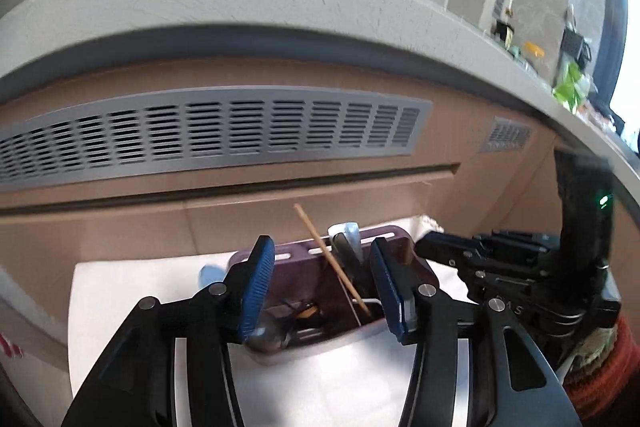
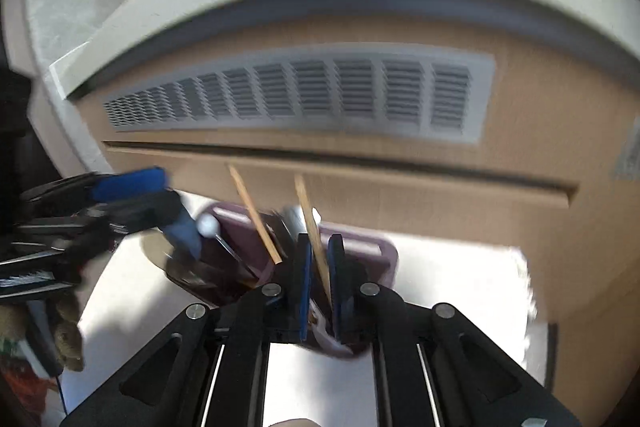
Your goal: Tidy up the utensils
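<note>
Purple utensil caddy (image 1: 400, 251) on white mat (image 1: 132, 299), rigid, probably light and apt to tip. Left gripper (image 1: 326, 287) wide open, empty, straddling it. Right gripper (image 2: 320, 279) nearly closed around chopstick (image 2: 314, 227); contact unclear. Second chopstick (image 2: 254, 213) at eleven o'clock. Thin, stiff, slippery: best pinched mid-shaft.

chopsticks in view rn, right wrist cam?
2. One chopstick leans in the purple utensil holder, left of the right gripper; the other chopstick stands between its blue pads. More may be hidden inside.
</note>
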A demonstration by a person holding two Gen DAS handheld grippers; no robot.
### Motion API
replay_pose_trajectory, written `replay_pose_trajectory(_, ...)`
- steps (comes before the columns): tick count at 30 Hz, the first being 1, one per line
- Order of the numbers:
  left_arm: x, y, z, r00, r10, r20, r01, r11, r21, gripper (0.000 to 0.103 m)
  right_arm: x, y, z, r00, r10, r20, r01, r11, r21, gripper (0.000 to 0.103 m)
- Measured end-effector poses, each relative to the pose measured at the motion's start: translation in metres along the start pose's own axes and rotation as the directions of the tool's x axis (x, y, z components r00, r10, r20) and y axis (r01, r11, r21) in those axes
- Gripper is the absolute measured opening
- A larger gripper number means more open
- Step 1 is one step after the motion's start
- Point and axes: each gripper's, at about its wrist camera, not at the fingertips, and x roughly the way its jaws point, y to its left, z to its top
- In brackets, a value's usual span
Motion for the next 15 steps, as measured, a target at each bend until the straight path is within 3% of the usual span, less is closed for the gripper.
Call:
replay_pose_trajectory(4, -0.040, -0.011, -0.038, 0.987, 0.125, 0.097, -0.126, 0.992, -0.003, 0.051, -0.024, 0.000, -0.031, 0.999, -0.008, 0.044, 0.007, 1.000, 0.016, 0.010)
replay_pose_trajectory(8, -0.069, -0.028, -0.086, 0.967, 0.201, 0.158, -0.200, 0.980, -0.023, 0.051, -0.059, 0.006, -0.069, 0.992, -0.001, 0.126, -0.006, 0.999, 0.051, 0.011)
replay_pose_trajectory(12, -0.092, -0.047, -0.133, 0.958, 0.219, 0.184, -0.220, 0.975, -0.016, 0.051, -0.101, 0.027, -0.110, 0.963, -0.018, 0.270, 0.009, 0.999, 0.035, 0.020)
replay_pose_trajectory(13, -0.098, -0.051, -0.145, 0.957, 0.222, 0.187, -0.224, 0.975, -0.011, 0.051, -0.110, 0.035, -0.124, 0.955, -0.033, 0.294, 0.028, 0.999, 0.021, 0.027)
replay_pose_trajectory(15, -0.108, -0.061, -0.166, 0.955, 0.236, 0.181, -0.238, 0.971, -0.012, 0.051, -0.118, 0.047, -0.141, 0.954, -0.053, 0.295, 0.057, 0.998, -0.004, 0.028)
